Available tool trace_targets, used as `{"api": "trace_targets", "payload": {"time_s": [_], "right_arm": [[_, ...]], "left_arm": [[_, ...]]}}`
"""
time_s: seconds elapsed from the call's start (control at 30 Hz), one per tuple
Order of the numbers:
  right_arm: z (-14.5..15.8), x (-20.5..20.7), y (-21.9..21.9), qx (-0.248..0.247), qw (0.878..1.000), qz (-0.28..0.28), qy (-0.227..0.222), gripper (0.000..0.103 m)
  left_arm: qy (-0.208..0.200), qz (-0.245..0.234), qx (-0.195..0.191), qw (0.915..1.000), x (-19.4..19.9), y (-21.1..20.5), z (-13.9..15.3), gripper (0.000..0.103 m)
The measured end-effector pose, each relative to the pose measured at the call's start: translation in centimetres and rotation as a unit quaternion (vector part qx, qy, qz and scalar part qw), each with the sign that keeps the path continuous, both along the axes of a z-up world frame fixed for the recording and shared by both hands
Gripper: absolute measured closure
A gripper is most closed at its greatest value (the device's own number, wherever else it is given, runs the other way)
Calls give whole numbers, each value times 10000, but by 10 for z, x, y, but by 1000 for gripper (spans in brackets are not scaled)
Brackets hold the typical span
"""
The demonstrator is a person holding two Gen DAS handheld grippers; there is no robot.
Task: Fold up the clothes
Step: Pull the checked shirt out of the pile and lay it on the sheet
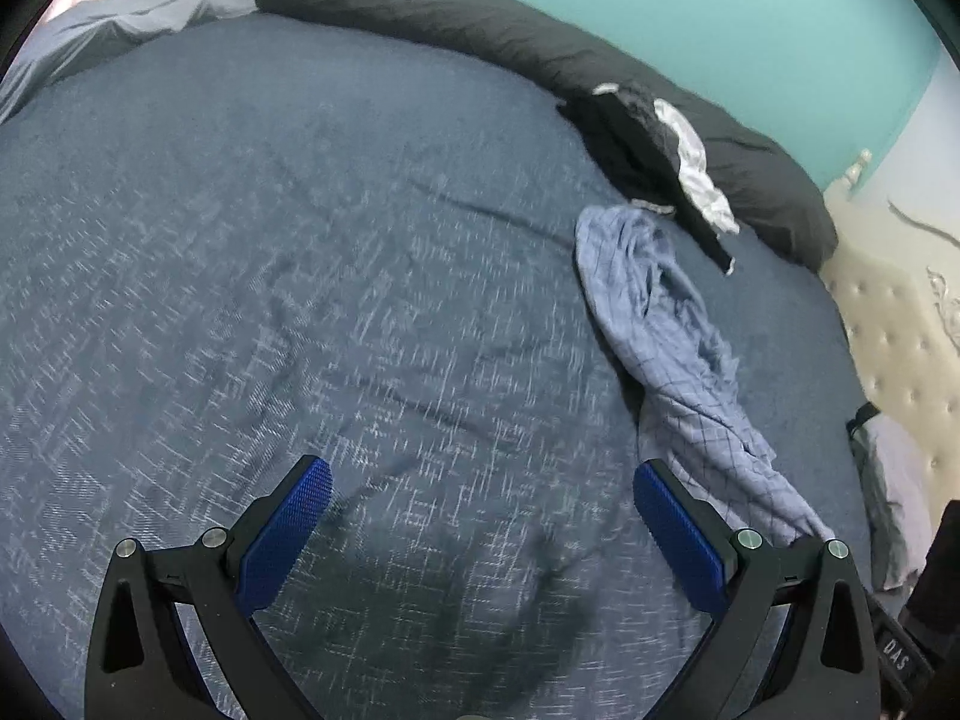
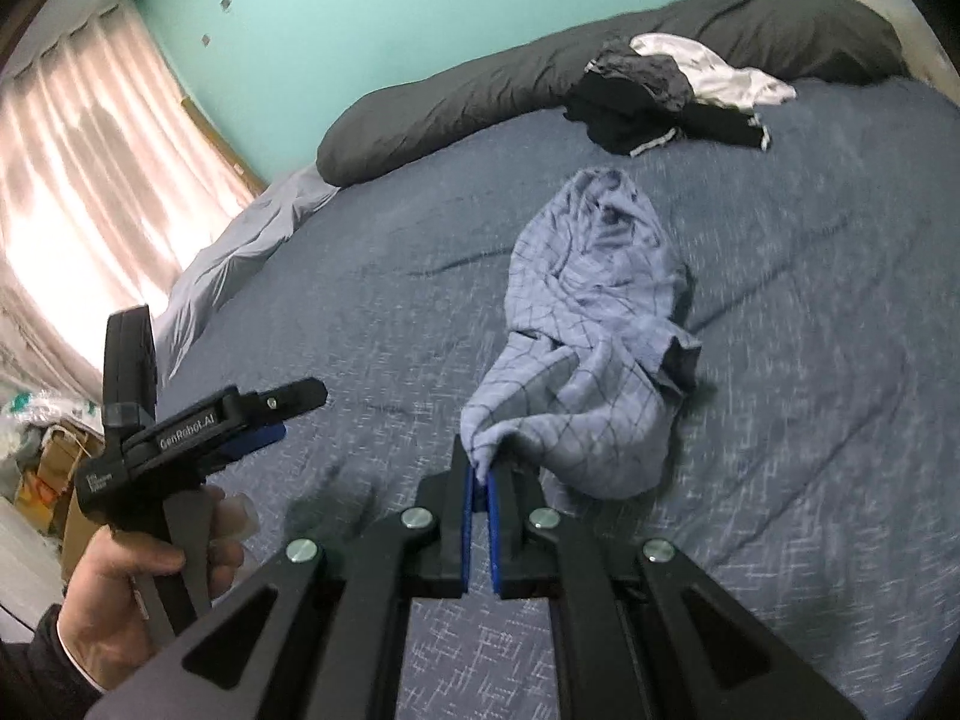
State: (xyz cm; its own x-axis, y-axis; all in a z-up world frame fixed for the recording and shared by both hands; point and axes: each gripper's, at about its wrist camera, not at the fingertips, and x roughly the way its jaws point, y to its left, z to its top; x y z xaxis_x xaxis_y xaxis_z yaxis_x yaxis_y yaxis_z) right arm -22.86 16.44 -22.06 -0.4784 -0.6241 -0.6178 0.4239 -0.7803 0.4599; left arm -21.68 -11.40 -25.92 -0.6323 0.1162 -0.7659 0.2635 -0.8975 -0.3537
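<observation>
The right gripper (image 2: 480, 477) pinches a corner of the crumpled light-blue checked cotton shirt (image 2: 591, 336) lying mid-bed on the dark-blue woven bedspread (image 2: 372, 312), while the left gripper (image 1: 483, 510) hovers wide open, empty.

Your left wrist camera looks down steeply along its own fingers (image 1: 312, 498) at the bed (image 1: 300, 240), close above the cover, facing the teal wall (image 1: 690, 6). Your right wrist camera sits beside it on the right, tilted less steeply toward the same wall, and takes in your left hand (image 2: 120, 576). Both views share the checked shirt (image 1: 666, 324) (image 2: 594, 324), the dark pile (image 1: 648, 144) (image 2: 648, 102) and the long pillow (image 1: 480, 24) (image 2: 480, 96).
</observation>
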Motion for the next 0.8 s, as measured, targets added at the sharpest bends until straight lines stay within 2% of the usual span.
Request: {"api": "trace_targets", "payload": {"time_s": [0.2, 0.33, 0.37, 0.6, 0.73, 0.8], "right_arm": [[-19, -8, -2, -117, 9999, 10, -90, 99], [-31, -8, -1, -279, 9991, 88, -319, 99], [-32, -8, -1, -320, 9988, 116, -363, 96], [-27, -7, 0, -472, 9975, 186, -498, 96], [-25, -10, 9, -739, 9949, -4, -681, 95], [-21, -11, 11, -718, 9952, -58, -666, 95]], "left_arm": [[-32, 17, -27, 10000, -9, 5, -8, 0], [-2, -78, -62, 10000, -14, 11, -7, 0], [-2, -71, -62, 10000, -14, 12, -8, 0], [-105, -44, -71, 9999, -22, 15, -16, 0], [-154, 63, 2, 9999, -26, 10, -19, 0], [-136, 73, -38, 9999, -27, 11, -18, 0]]}}
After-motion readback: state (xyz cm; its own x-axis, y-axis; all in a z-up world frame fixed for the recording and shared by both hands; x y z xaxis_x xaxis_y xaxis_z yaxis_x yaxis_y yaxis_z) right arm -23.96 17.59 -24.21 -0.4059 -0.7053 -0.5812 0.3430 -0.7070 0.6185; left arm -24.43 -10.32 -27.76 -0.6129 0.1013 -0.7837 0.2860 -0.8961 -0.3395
